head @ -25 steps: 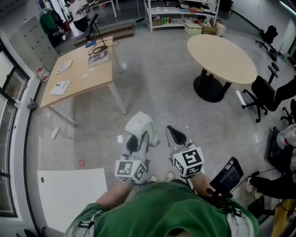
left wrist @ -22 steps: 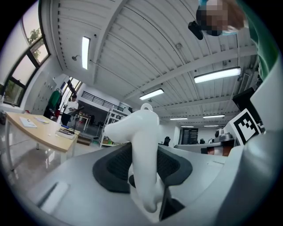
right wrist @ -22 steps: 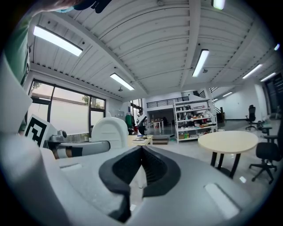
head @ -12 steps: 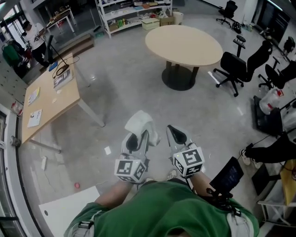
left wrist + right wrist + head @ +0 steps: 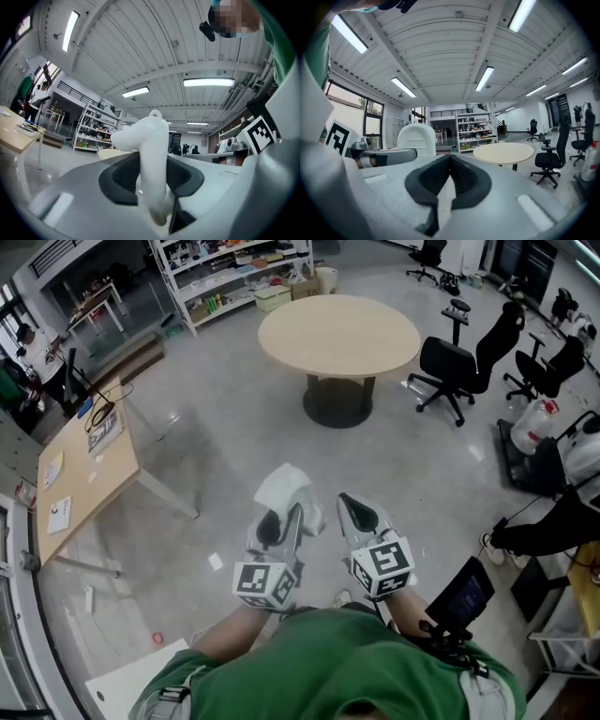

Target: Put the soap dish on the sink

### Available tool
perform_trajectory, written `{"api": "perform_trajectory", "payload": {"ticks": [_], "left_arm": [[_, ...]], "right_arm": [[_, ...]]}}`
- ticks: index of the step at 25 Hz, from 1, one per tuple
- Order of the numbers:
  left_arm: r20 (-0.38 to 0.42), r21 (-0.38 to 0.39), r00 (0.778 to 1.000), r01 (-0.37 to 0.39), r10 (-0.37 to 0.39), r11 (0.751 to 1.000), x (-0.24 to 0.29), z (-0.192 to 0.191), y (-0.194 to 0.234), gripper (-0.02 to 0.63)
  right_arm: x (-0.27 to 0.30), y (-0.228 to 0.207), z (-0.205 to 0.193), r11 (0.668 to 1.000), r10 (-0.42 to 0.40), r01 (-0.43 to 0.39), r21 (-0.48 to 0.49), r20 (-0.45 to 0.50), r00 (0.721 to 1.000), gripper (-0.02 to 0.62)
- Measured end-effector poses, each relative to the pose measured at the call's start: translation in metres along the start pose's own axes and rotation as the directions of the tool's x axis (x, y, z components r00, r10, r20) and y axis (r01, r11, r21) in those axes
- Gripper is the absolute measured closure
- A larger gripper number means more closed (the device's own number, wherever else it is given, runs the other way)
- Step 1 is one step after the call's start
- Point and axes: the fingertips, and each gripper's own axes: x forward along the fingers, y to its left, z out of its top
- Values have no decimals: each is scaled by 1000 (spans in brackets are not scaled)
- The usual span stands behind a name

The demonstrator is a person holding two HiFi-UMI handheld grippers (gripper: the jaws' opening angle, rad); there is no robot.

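The white soap dish (image 5: 286, 486) is held on edge between the jaws of my left gripper (image 5: 281, 514), above the grey floor. In the left gripper view the soap dish (image 5: 152, 159) stands upright between the dark pads (image 5: 121, 176), which press on both its sides. My right gripper (image 5: 356, 512) is beside it, shut with nothing in it; its pads (image 5: 433, 180) meet at the tip in the right gripper view. From there the soap dish (image 5: 416, 138) shows as a white arch at the left. No sink is in view.
A round beige table (image 5: 339, 332) stands ahead, with black office chairs (image 5: 459, 367) to its right. A wooden desk (image 5: 84, 474) is at the left, shelving (image 5: 234, 277) at the back. A dark tablet (image 5: 461, 596) hangs by my right arm.
The room has swung across the view: the round table slid from the right to the middle, the desk moved to the left edge. Both grippers keep their pose, the dish still held.
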Motion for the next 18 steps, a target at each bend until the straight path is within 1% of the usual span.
{"api": "perform_trajectory", "payload": {"ticks": [5,9,11,18], "left_arm": [[4,5,1000,-1,1,1000,9,-6,-8,454],[3,7,1000,-11,11,1000,40,-13,-41,454],[-1,9,1000,-11,11,1000,50,-14,-51,454],[-24,21,1000,5,-5,1000,69,-17,-59,454]], "right_arm": [[-3,-11,-3,1000,5,-5,0,10,1000,594],[-15,-56,-3,1000,8,-9,10,11,1000,594],[-19,-70,-3,1000,6,-6,17,11,1000,593],[-17,-86,-2,999,-2,2,41,17,1000,594]]}}
